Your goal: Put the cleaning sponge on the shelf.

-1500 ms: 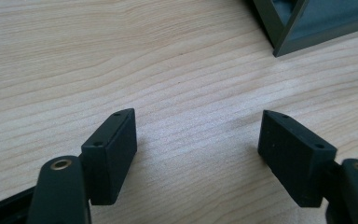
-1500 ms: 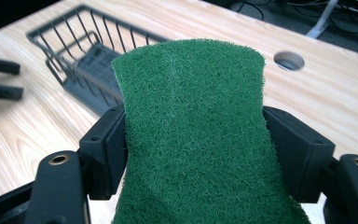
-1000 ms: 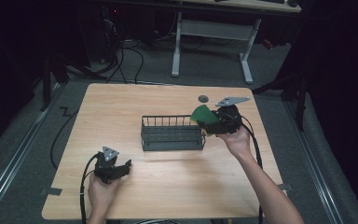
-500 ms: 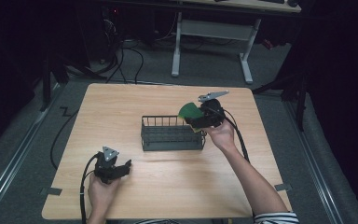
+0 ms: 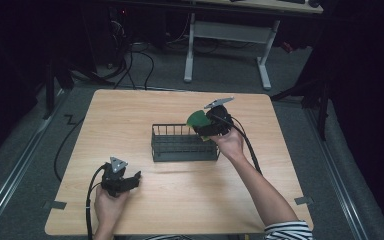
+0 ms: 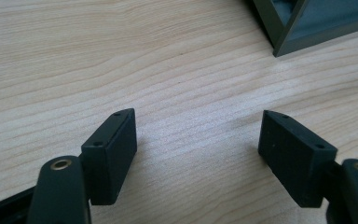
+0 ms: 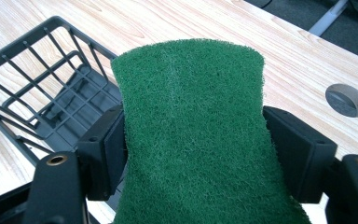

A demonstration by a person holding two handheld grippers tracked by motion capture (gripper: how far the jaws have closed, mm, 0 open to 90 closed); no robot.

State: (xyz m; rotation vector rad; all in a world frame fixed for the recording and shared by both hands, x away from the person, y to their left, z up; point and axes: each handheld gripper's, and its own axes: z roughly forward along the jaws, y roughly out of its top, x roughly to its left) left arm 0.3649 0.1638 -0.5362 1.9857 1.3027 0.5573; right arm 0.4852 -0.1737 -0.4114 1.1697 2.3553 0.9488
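since a second ago the right gripper (image 5: 206, 125) has travelled from beside the right end of the wire basket (image 5: 180, 150) to a spot above that end's rim, carrying the green scouring pad (image 5: 197, 119) with it, while the left gripper (image 5: 130, 181) has stayed put near the table's (image 5: 280, 165) front left. that shift reads as the approach to a drop: the pad now hangs over the basket's right end rather than clear of it, so what seems left is to lower it inside and let go. in the right gripper view the jaws are clamped on the pad (image 7: 193, 130) from both sides, pinching it so its edges bow inward; its surface is coarse, fibrous, dark green, and looks soft and springy. the basket (image 7: 51, 88) sits below and to the left there, dark grey, with a solid floor. the left gripper (image 6: 198, 154) rests low over bare wood, its jaws spread wide with nothing between them.
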